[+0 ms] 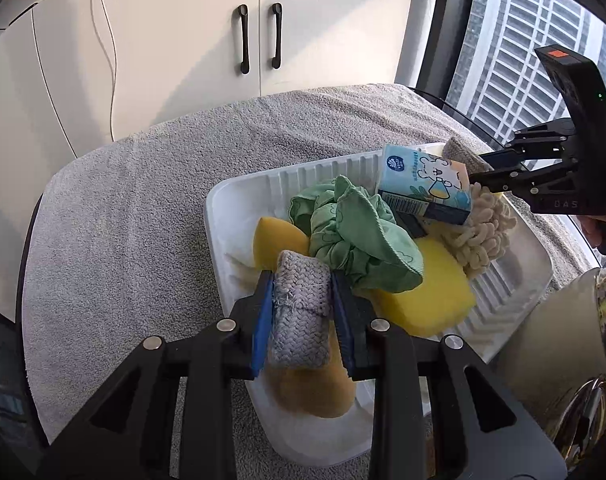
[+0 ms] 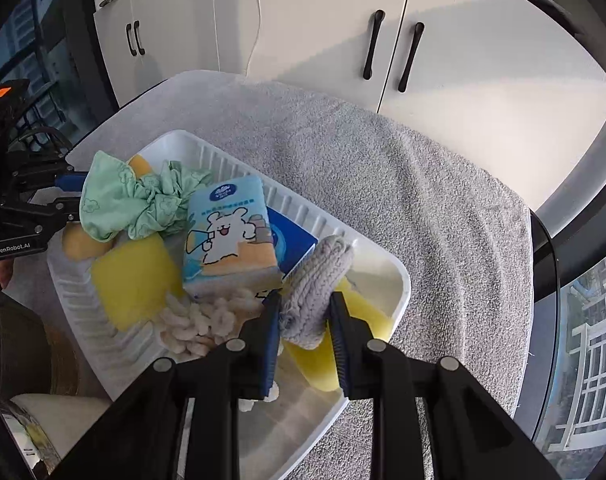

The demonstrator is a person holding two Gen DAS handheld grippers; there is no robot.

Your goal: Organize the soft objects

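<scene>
Reaching over the white tray [image 1: 239, 200] from opposite ends, the left gripper [image 1: 301, 300] pinches one gray knitted cloth [image 1: 301, 312] and the right gripper [image 2: 305, 320] pinches another gray cloth [image 2: 317, 280]. Only the right view shows the blue packet [image 2: 291, 240] under the tissue pack [image 2: 227, 236]; sponges lie half hidden.

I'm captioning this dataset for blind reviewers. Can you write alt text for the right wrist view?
The right claw grips a grey knitted cloth over a white ribbed tray holding a tissue pack, green cloth, yellow sponges and a cream mop pad. The tray sits on a grey towel.
</scene>
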